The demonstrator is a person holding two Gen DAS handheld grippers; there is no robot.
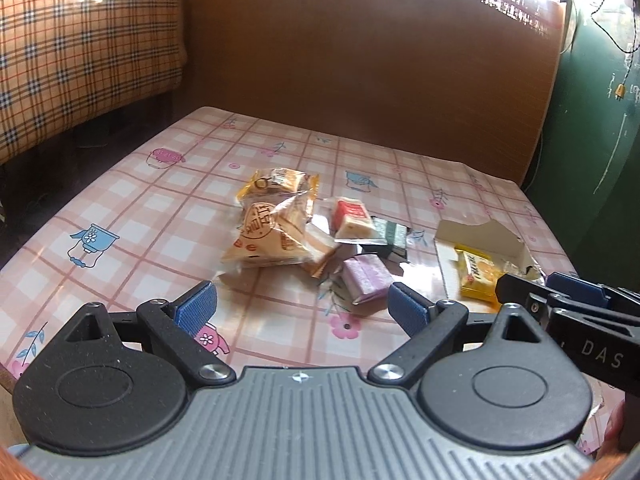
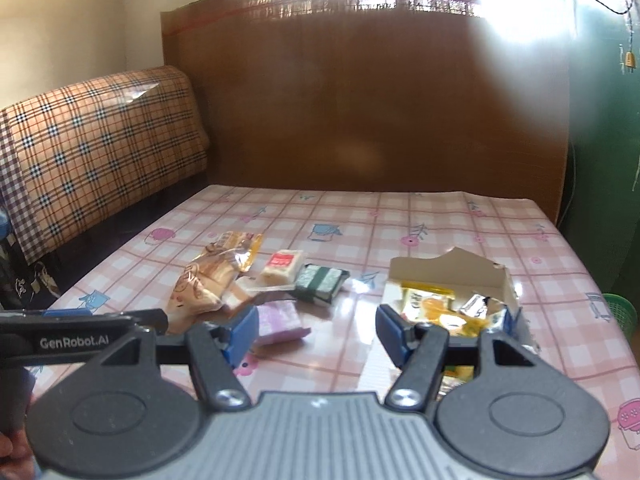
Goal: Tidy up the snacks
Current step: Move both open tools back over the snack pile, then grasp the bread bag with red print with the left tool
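A heap of wrapped snacks lies mid-table: tan bread packets [image 1: 272, 228] [image 2: 204, 284], a red-and-white packet [image 1: 352, 218] [image 2: 282, 266], a green packet [image 1: 390, 236] [image 2: 322, 282] and a purple packet [image 1: 366, 278] [image 2: 280, 320]. To the right a torn white box [image 1: 480, 236] [image 2: 448, 272] holds yellow packets [image 1: 478, 270] [image 2: 432, 306]. My left gripper [image 1: 302, 306] hovers open in front of the heap, nothing between its blue pads. My right gripper [image 2: 316, 330] stands open between the purple packet and the box, empty. Each gripper shows at the edge of the other's view.
The table wears a pink checked oilcloth [image 1: 140, 216] [image 2: 420, 216]. A plaid sofa [image 1: 80, 52] [image 2: 100, 148] stands at the left, a brown board [image 1: 360, 68] behind the table, a green wall [image 1: 600, 140] and a green basket [image 2: 622, 314] at the right.
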